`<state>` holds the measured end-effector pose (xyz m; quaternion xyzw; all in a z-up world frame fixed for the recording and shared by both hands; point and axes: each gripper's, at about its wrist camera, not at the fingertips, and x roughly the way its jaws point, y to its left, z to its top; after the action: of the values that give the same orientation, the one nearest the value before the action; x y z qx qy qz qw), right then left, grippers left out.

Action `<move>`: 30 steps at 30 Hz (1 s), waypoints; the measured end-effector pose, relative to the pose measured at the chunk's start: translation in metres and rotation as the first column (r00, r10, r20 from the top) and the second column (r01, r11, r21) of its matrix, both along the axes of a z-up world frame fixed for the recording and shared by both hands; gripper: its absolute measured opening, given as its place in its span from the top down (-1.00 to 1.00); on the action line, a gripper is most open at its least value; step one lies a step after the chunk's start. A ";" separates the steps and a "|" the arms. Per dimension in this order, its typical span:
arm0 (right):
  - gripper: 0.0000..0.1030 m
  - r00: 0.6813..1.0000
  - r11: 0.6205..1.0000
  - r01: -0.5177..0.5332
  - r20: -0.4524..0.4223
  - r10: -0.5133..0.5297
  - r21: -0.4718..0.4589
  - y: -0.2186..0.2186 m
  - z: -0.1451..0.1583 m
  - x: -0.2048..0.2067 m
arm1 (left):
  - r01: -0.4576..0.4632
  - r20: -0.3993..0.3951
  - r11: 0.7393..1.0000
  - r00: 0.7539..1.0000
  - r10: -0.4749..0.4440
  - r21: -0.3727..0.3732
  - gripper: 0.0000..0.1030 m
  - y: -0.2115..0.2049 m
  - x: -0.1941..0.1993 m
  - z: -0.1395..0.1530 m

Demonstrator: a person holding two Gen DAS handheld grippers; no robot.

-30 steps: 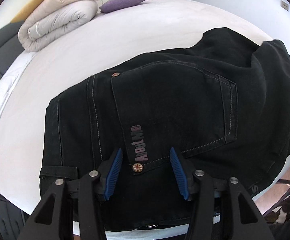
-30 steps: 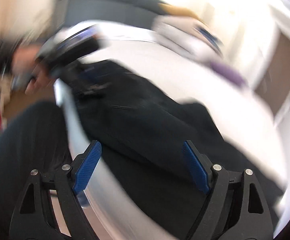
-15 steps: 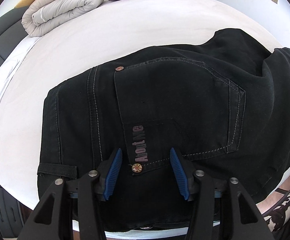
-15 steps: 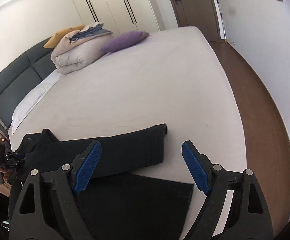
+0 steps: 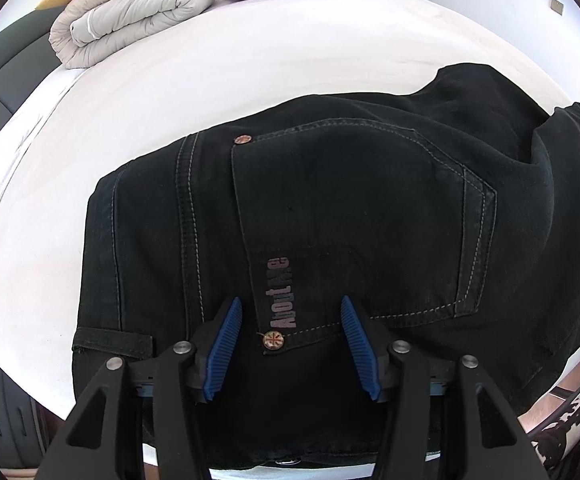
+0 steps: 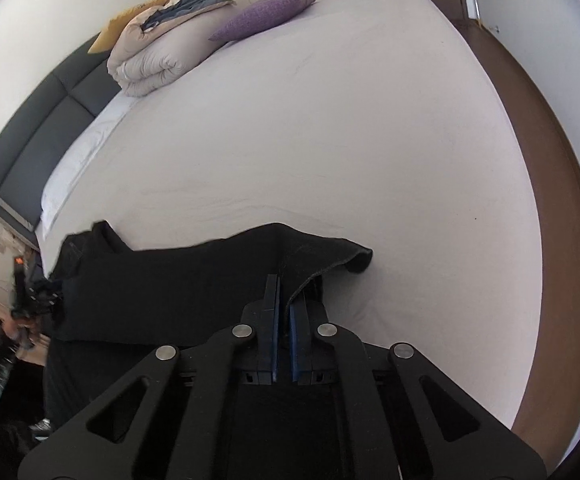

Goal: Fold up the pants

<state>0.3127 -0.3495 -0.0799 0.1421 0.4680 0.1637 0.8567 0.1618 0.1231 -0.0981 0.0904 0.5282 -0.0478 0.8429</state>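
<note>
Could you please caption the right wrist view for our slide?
Right gripper shut on the hem of the black pants lying on a white bed.

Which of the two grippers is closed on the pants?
The right gripper: its fingers pinch the pants hem, while the left gripper is open.

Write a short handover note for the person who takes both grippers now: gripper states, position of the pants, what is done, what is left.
Left gripper: open, over the waist end of the black denim pants, beside the back pocket; it grips nothing.
Right gripper: shut on the hem end of a pant leg, lifted off the white bed sheet.
Pants: along the near bed edge, legs lying together lengthwise.
Done: hem gripped.
Left: probably carry the hem toward the waist, lay it flat, smooth it.
</note>
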 end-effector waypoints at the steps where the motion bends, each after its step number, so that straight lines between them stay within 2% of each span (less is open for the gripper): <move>1: 0.95 1.000 0.999 0.015 0.006 -0.015 0.041 -0.001 0.019 -0.009 | 0.001 0.000 1.000 1.000 -0.001 0.000 -0.09 0.000 0.000 0.000; 3: 0.95 0.999 0.986 0.047 0.016 -0.050 0.158 -0.007 0.069 -0.021 | 0.008 0.000 1.000 1.000 -0.008 0.003 -0.09 0.002 0.000 -0.001; 6: 0.95 0.991 0.935 0.088 0.067 -0.118 0.344 -0.015 0.139 -0.035 | 0.012 -0.004 1.000 1.000 -0.012 0.001 -0.11 0.003 0.001 0.000; 8: 0.94 0.981 0.896 0.139 0.066 -0.183 0.421 -0.025 0.171 -0.037 | 0.012 -0.009 1.000 1.000 -0.012 0.004 -0.13 0.003 0.003 0.000; 9: 0.94 0.972 0.874 0.188 0.040 -0.230 0.448 -0.034 0.176 -0.037 | 0.010 -0.010 1.000 1.000 -0.010 0.007 -0.14 0.001 0.004 0.001; 10: 0.93 0.959 0.848 0.254 -0.007 -0.284 0.466 -0.047 0.175 -0.037 | 0.010 -0.011 1.000 1.000 -0.010 0.010 -0.15 0.000 0.005 0.000; 11: 0.89 0.940 0.846 0.329 -0.055 -0.338 0.420 -0.058 0.170 -0.036 | 0.010 -0.011 1.000 1.000 -0.010 0.013 -0.15 0.000 0.005 0.000; 12: 0.68 0.915 0.861 0.399 -0.080 -0.395 0.316 -0.069 0.163 -0.038 | 0.010 -0.010 1.000 1.000 -0.010 0.015 -0.15 -0.001 0.006 -0.001; 13: 0.49 0.882 0.858 0.470 -0.098 -0.460 0.208 -0.081 0.151 -0.044 | 0.011 -0.008 1.000 1.000 -0.011 0.015 -0.15 -0.001 0.006 -0.001; 14: -0.05 0.853 0.841 0.522 -0.107 -0.512 0.139 -0.093 0.138 -0.053 | 0.010 -0.005 1.000 1.000 -0.010 0.014 -0.15 -0.001 0.006 -0.001; 15: -0.23 0.823 0.816 0.567 -0.105 -0.558 0.112 -0.107 0.123 -0.070 | 0.009 -0.001 1.000 1.000 -0.009 0.011 -0.15 -0.001 0.005 -0.002; 17: -0.23 0.781 0.766 0.625 -0.108 -0.616 0.150 -0.127 0.094 -0.109 | 0.007 0.007 1.000 1.000 -0.007 0.007 -0.15 -0.001 0.004 -0.003; 18: -0.23 0.779 0.761 0.627 -0.129 -0.613 0.169 -0.130 0.079 -0.123 | 0.007 0.008 1.000 1.000 -0.007 0.007 -0.15 -0.002 0.004 -0.003; 21: -0.23 0.802 0.749 0.597 -0.208 -0.560 0.287 -0.123 0.035 -0.164 | 0.007 0.008 1.000 1.000 -0.007 0.008 -0.16 0.000 0.003 -0.003; 24: -0.23 0.852 0.738 0.522 -0.219 -0.475 0.428 -0.096 0.010 -0.181 | 0.001 0.008 1.000 1.000 -0.001 0.009 -0.16 0.000 0.001 -0.002; 25: -0.23 0.870 0.733 0.490 -0.212 -0.446 0.471 -0.068 0.010 -0.176 | 0.000 0.009 1.000 1.000 0.000 0.011 -0.16 0.000 0.001 -0.002; 27: -0.23 0.893 0.715 0.447 -0.222 -0.392 0.538 -0.047 0.005 -0.161 | -0.003 0.010 1.000 1.000 0.003 0.015 -0.16 -0.002 0.000 -0.001; 30: -0.22 0.888 0.668 0.459 -0.274 -0.370 0.586 -0.039 -0.011 -0.136 | -0.010 0.015 1.000 1.000 0.010 0.017 -0.16 -0.003 -0.002 -0.001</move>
<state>0.1770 -0.3882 -0.0905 0.5364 0.3950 0.1029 0.7387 0.1602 0.1202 -0.0989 0.0952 0.5227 -0.0386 0.8463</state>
